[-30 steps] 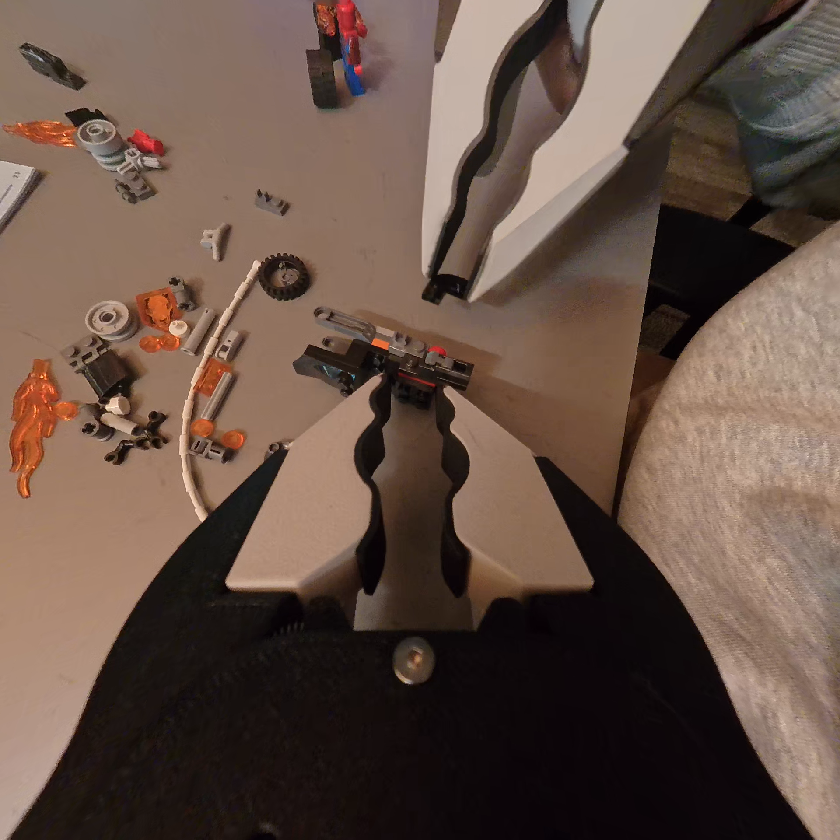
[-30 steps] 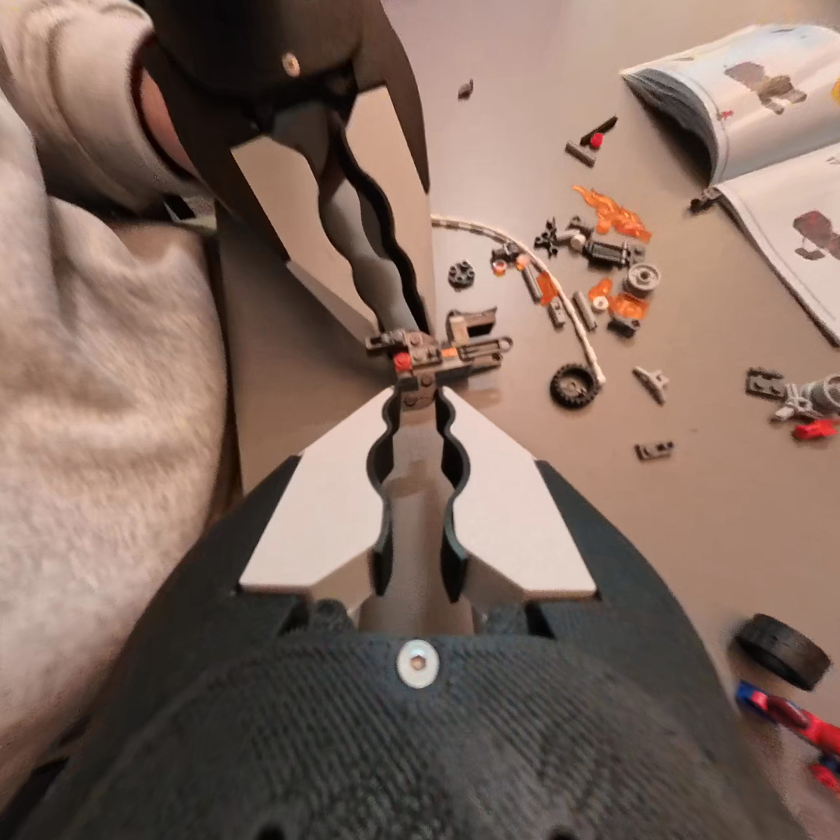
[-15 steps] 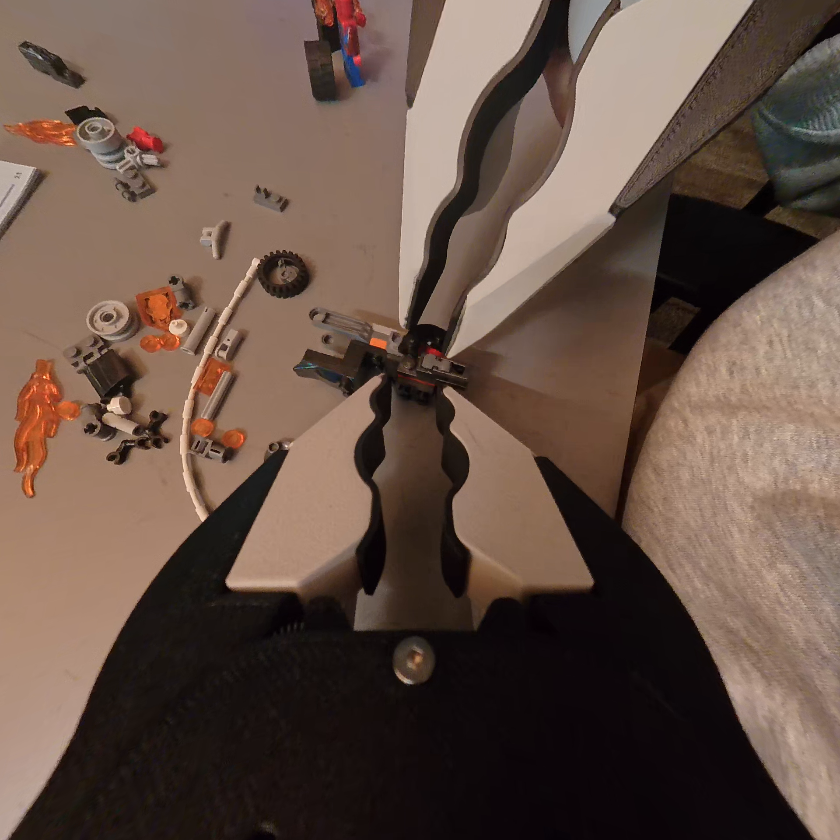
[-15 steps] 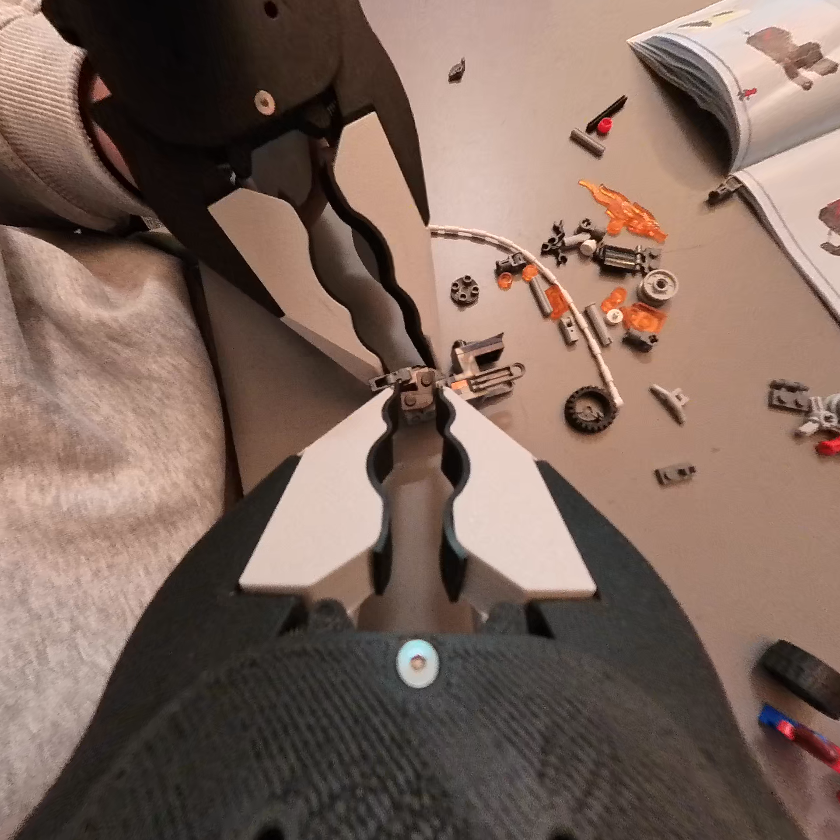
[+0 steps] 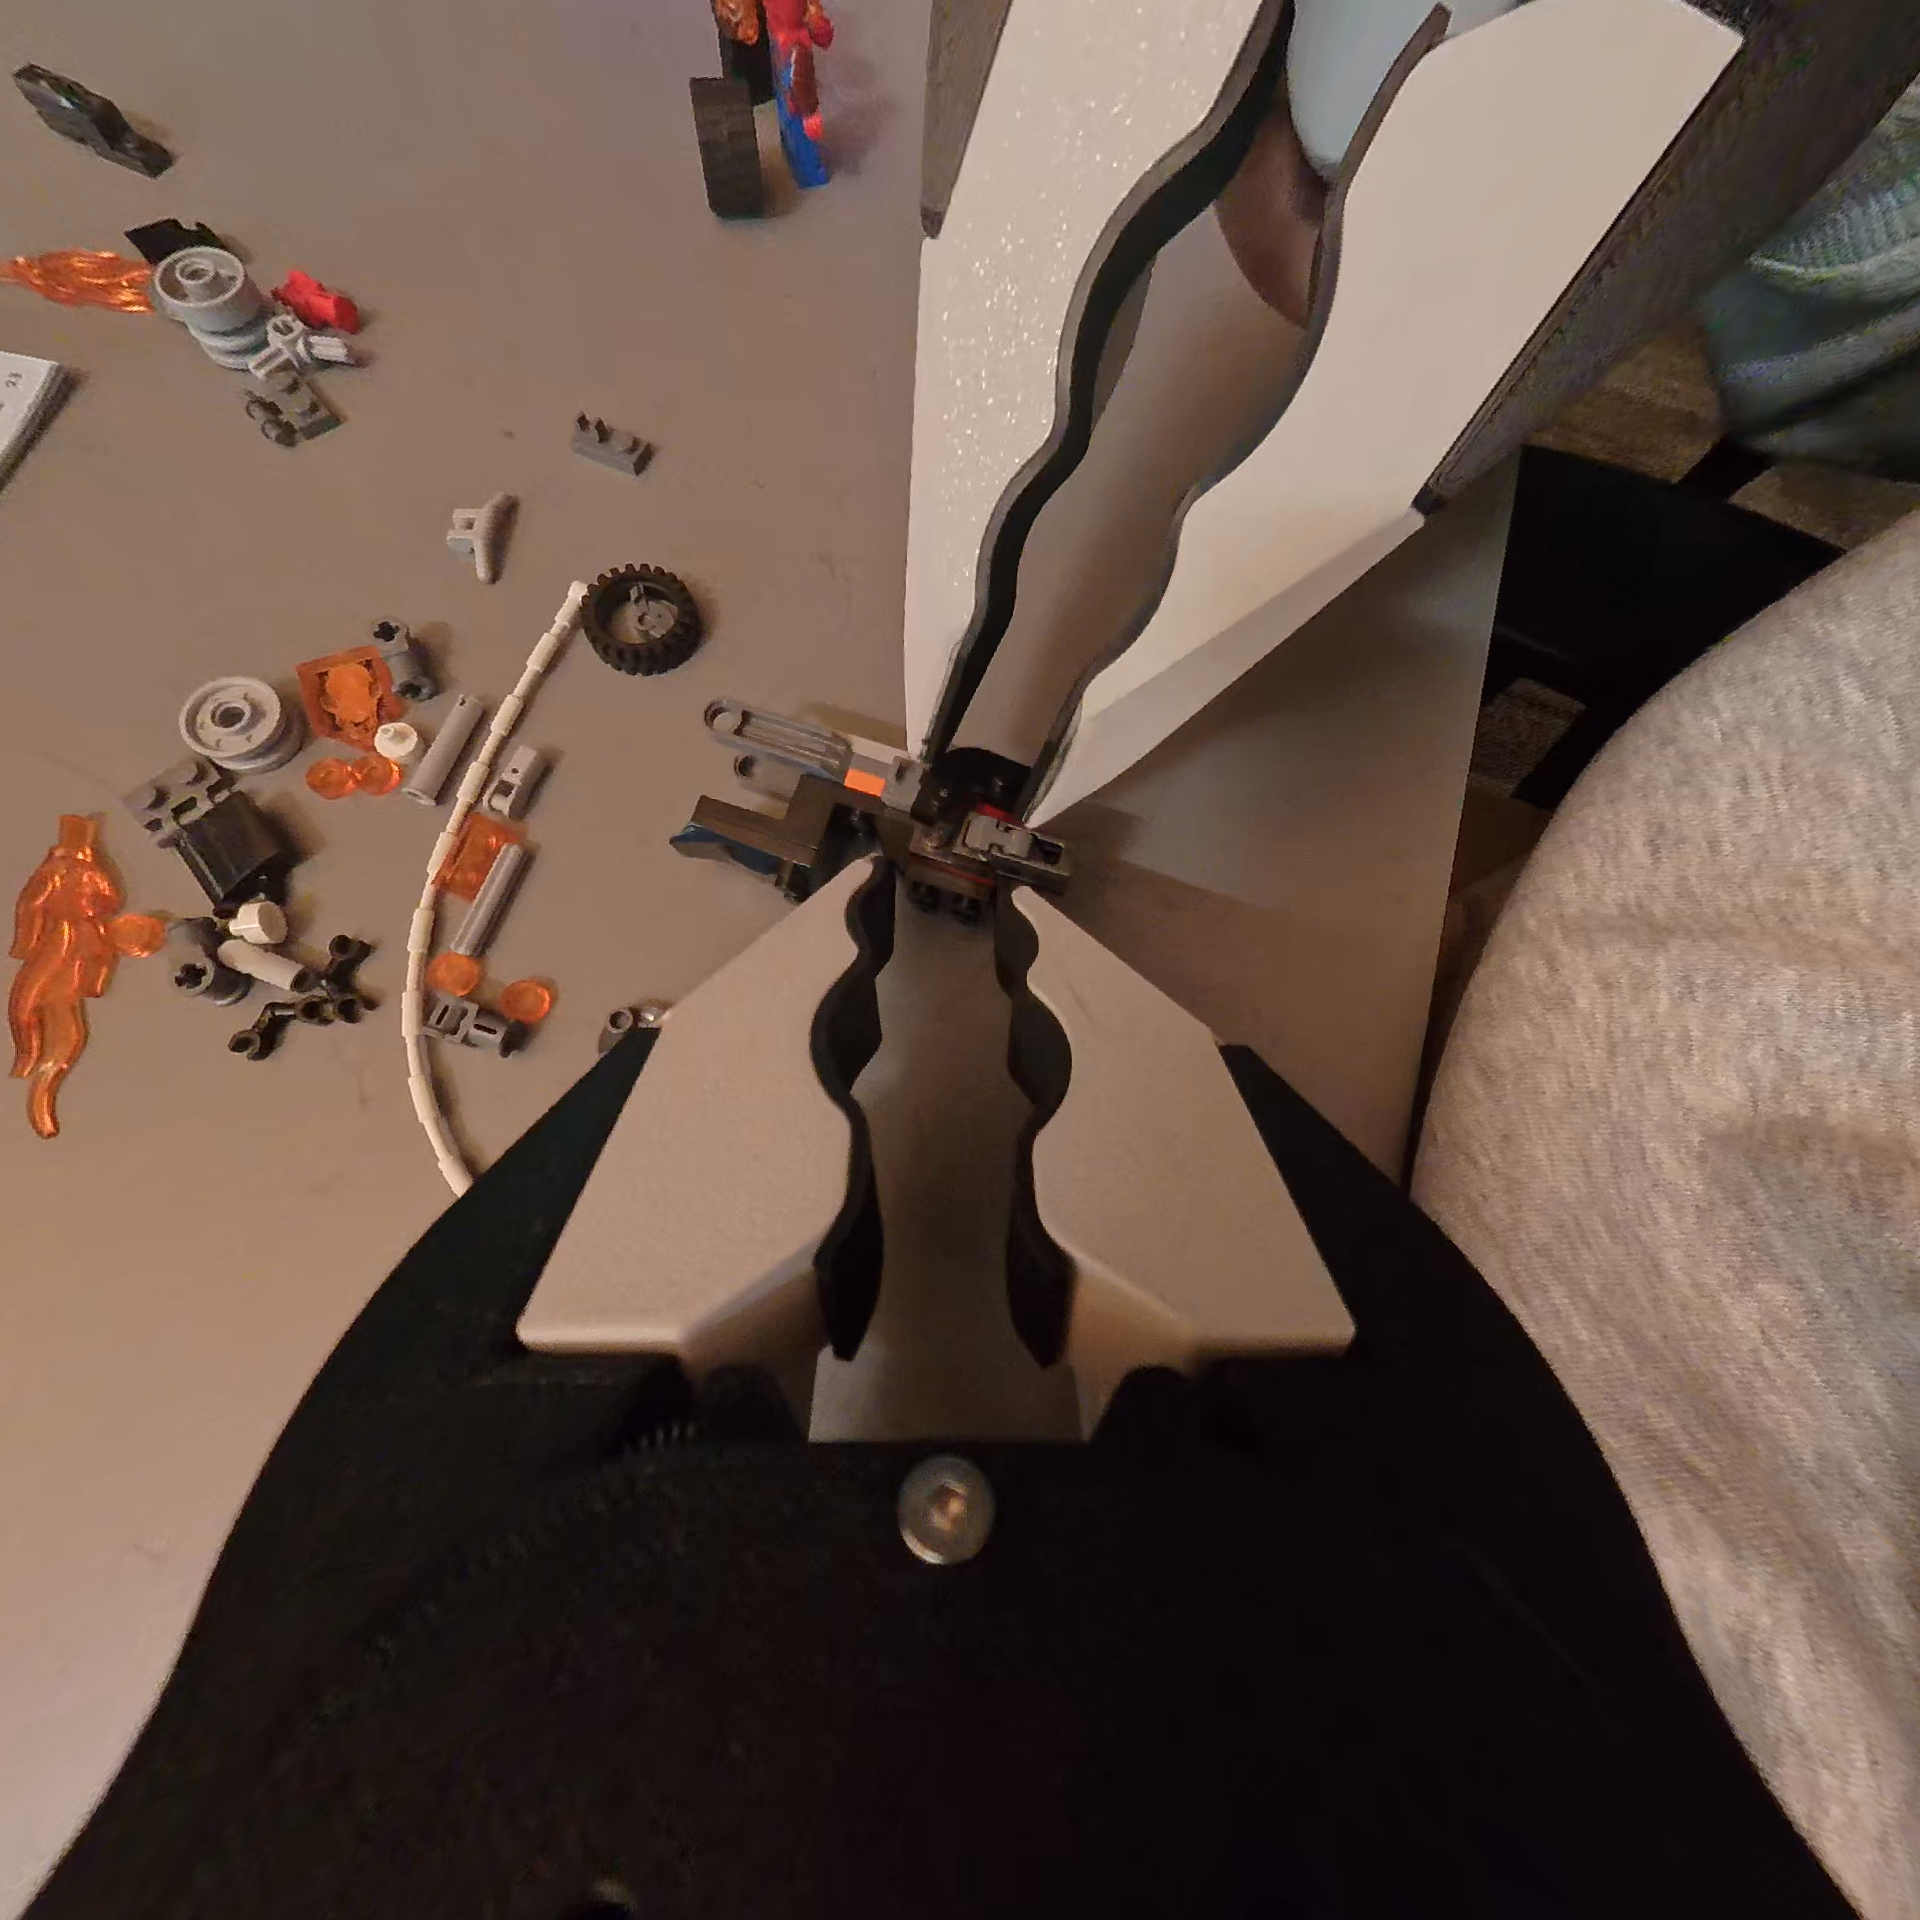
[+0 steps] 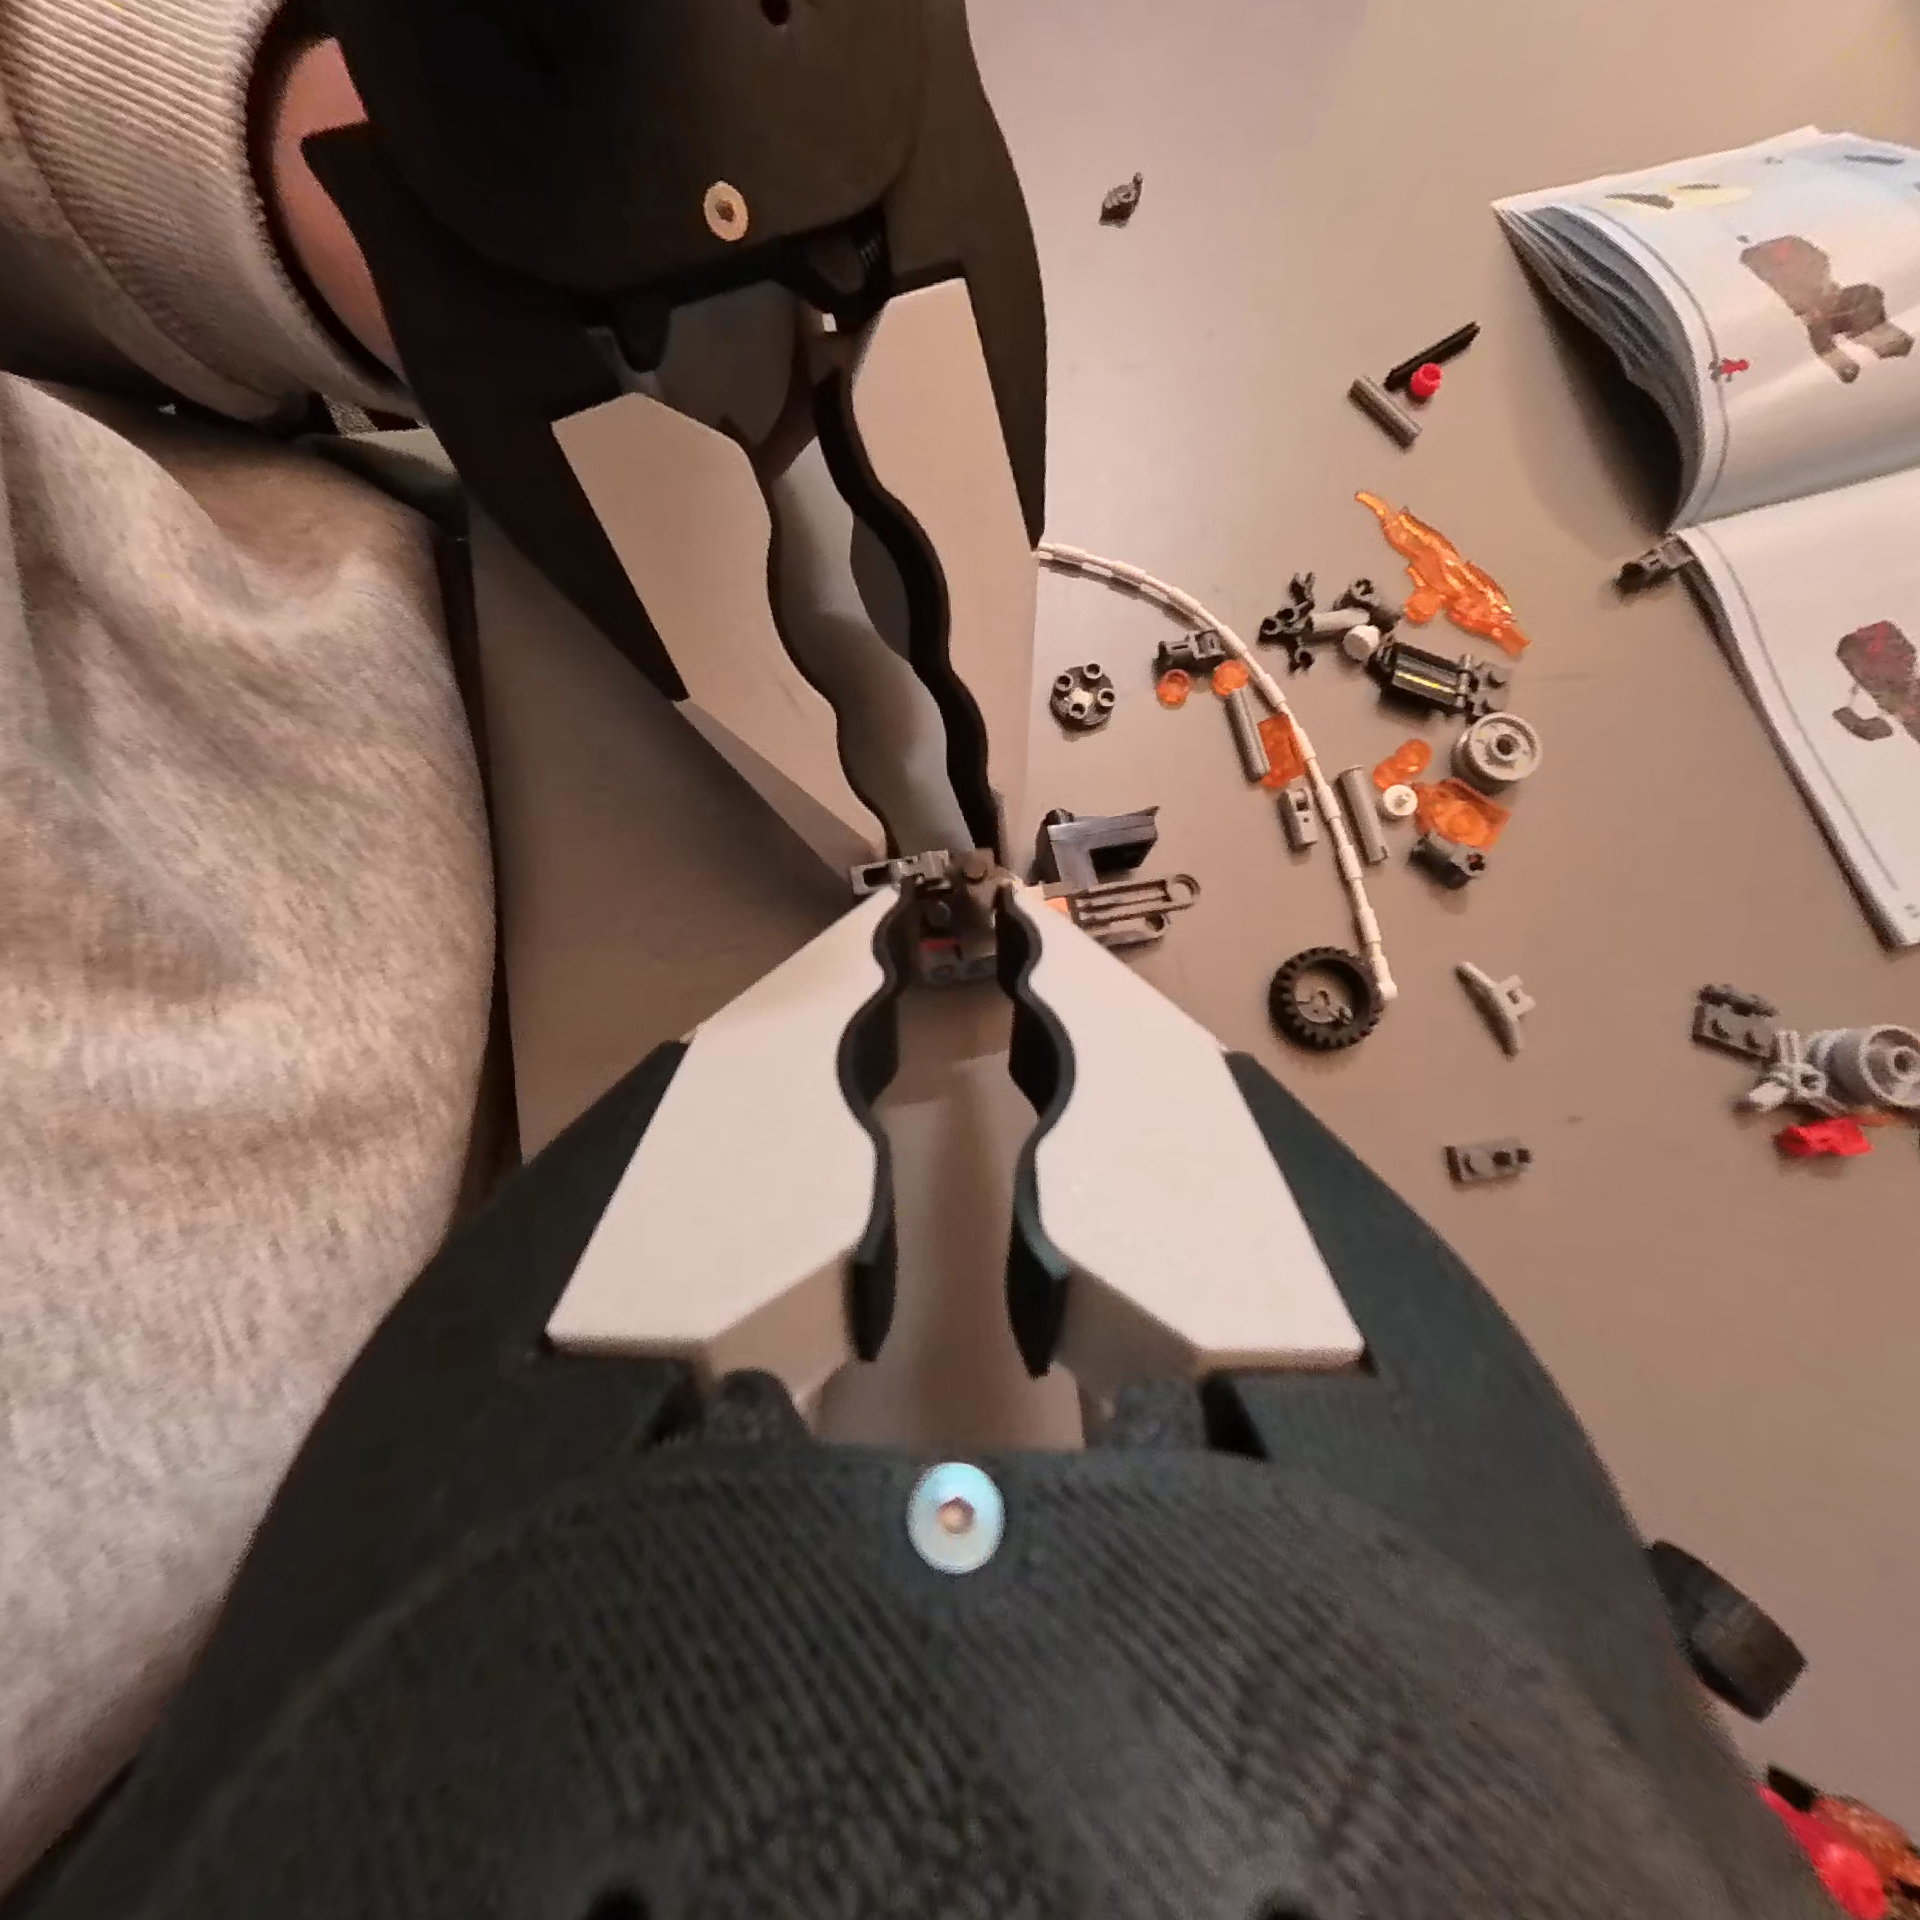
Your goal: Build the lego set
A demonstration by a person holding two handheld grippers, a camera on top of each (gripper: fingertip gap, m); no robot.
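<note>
The half-built dark grey lego assembly [image 5: 940, 831] sits near the tabletop [image 5: 727, 332] edge, between the left gripper [image 5: 943, 883] and the right gripper [image 5: 982, 753], which meet it from opposite sides. In the left wrist view, the small black rubber tyre [image 5: 637, 620] lies left of the assembly, and the long white segmented hose [image 5: 473, 862] curves left of the tyre. The open paper instruction booklet [image 6: 1766, 312] lies beyond the loose pieces in the right wrist view.

Dim warm light, soft shadows — fisheye edges, blurred
</note>
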